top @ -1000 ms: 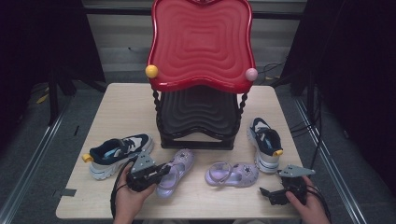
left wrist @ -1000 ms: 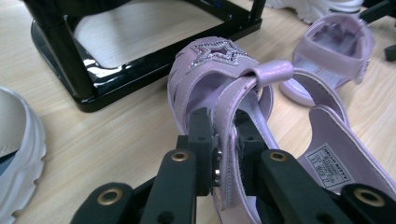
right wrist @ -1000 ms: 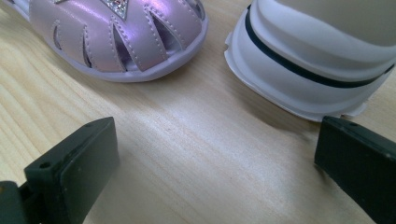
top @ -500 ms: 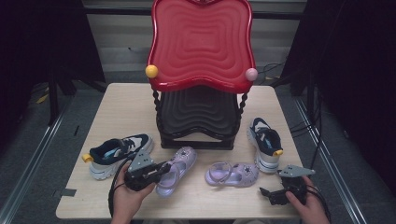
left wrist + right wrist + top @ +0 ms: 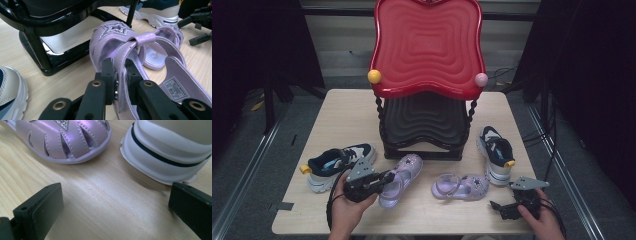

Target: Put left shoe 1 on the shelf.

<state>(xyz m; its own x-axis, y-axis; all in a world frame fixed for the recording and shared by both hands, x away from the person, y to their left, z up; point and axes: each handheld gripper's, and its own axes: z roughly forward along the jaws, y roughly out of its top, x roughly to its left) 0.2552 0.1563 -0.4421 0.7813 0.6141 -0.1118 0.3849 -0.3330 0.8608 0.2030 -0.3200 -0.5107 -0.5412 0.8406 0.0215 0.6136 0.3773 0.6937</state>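
Jaws of the left hand-held gripper (image 5: 120, 75) pinch the heel strap of a lilac sandal (image 5: 399, 172) lying near the counter's (image 5: 342, 115) front left, before the black rack (image 5: 424, 125). The right hand-held gripper (image 5: 115, 205) rests wide open and empty beside the second sandal (image 5: 460, 186).

The high view looks forward and down from above the bench's (image 5: 342, 115) near edge, taking in its whole top. The left gripper view sits low and close behind a lilac sandal (image 5: 120, 50), facing the shoe rack (image 5: 50, 37). The right gripper view skims the benchtop; it shares the second sandal (image 5: 62, 140) and a sneaker (image 5: 170, 152) with the high view.
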